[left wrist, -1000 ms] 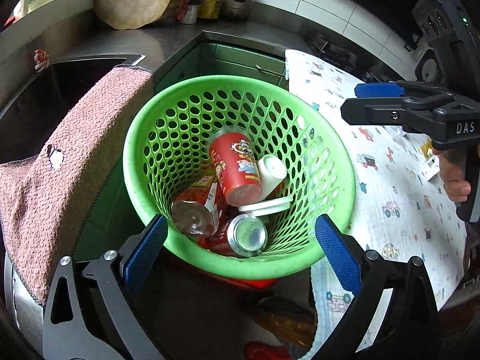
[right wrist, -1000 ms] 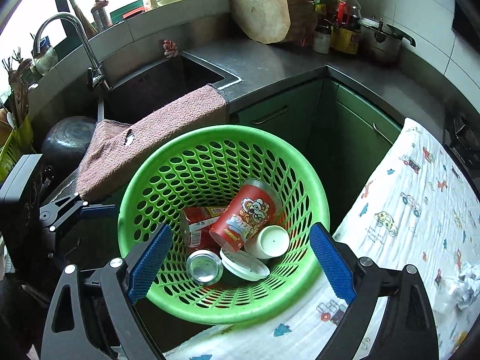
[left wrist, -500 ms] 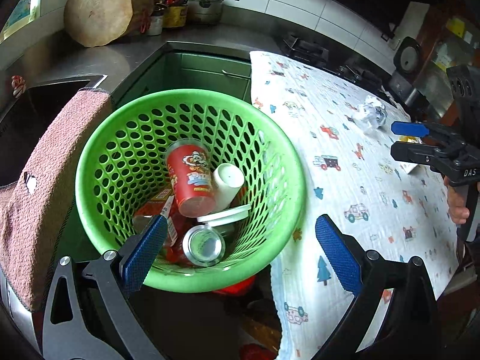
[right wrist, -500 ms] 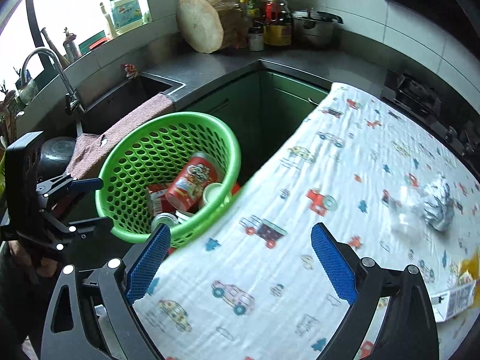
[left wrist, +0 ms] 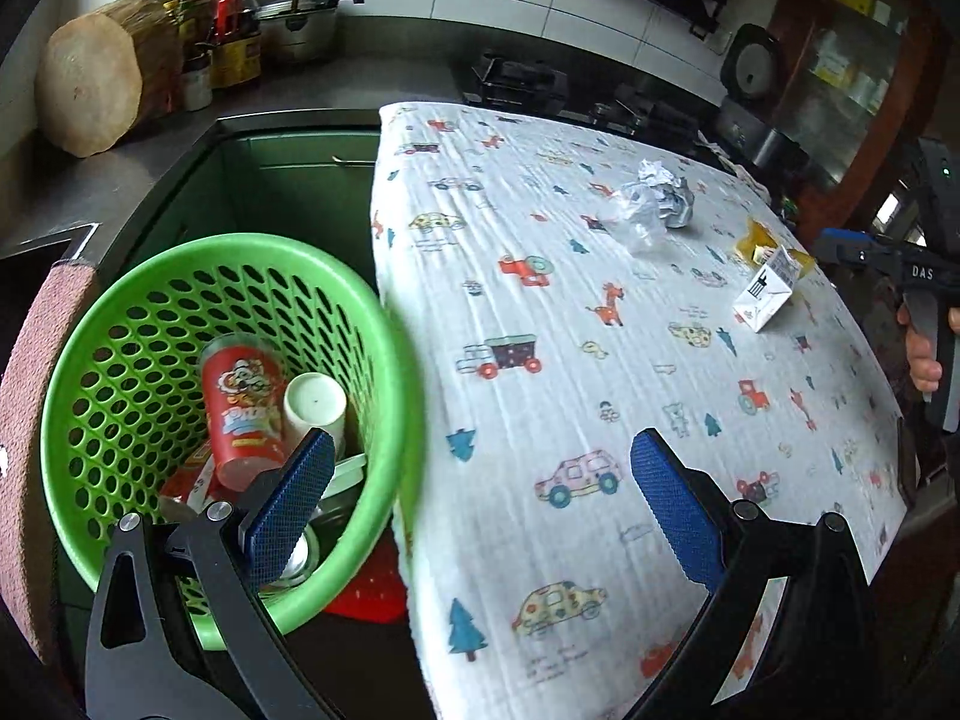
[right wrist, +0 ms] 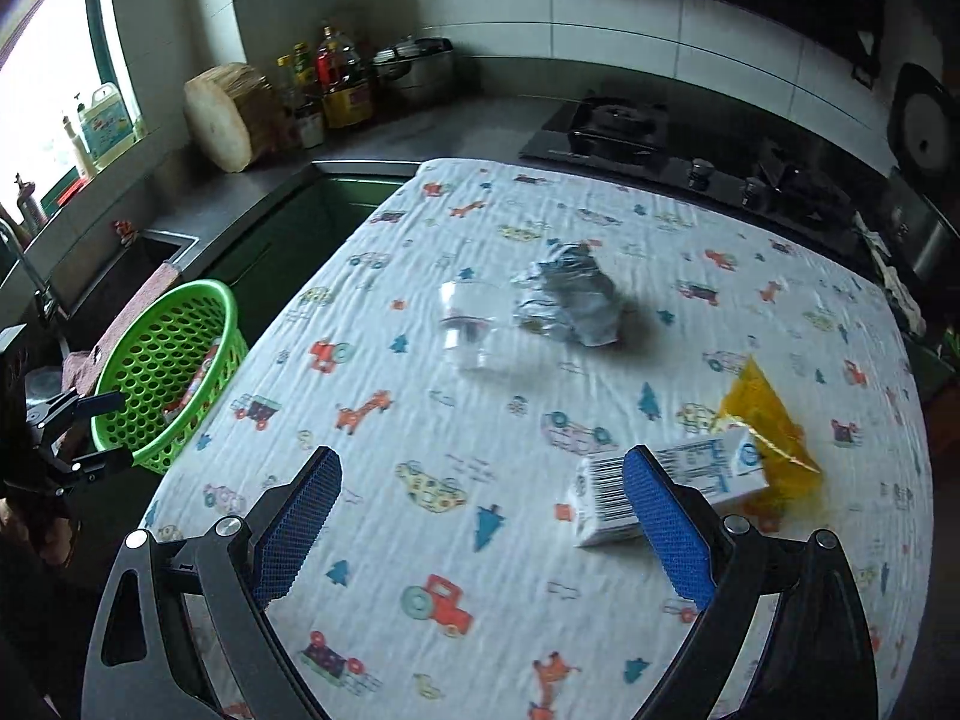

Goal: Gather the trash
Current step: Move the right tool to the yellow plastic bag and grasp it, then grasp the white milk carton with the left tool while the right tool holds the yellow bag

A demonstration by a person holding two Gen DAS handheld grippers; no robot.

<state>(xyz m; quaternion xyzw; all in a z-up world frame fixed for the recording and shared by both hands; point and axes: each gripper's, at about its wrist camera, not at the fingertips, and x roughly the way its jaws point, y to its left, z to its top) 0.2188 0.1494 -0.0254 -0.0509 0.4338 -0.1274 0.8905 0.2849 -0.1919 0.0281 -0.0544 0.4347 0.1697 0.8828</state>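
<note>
I held my right gripper (right wrist: 480,516) above the near part of the bench (right wrist: 420,432), its blue pads spread wide with nothing between them. It pointed across the printed cloth toward the trash lying there. The white carton (right wrist: 666,486) lay just past my right-hand pad, partly hidden behind it, and touched the yellow wrapper (right wrist: 762,414) beyond it. Farther out, near the middle of the cloth, the clear plastic cup (right wrist: 471,330) lay on its side against the crumpled foil ball (right wrist: 570,300).

My left gripper (left wrist: 477,498) hung at the bench's left edge, also wide open and empty, one pad over the green basket (left wrist: 120,312) and the other over the cloth. The basket sat beside the bench and below its top, and held a red snack tube (left wrist: 240,402), a white cup (left wrist: 315,405) leaning against it and other trash underneath. From the left wrist view my right hand (left wrist: 921,348) gripped its handle at the far side of the bench.
</note>
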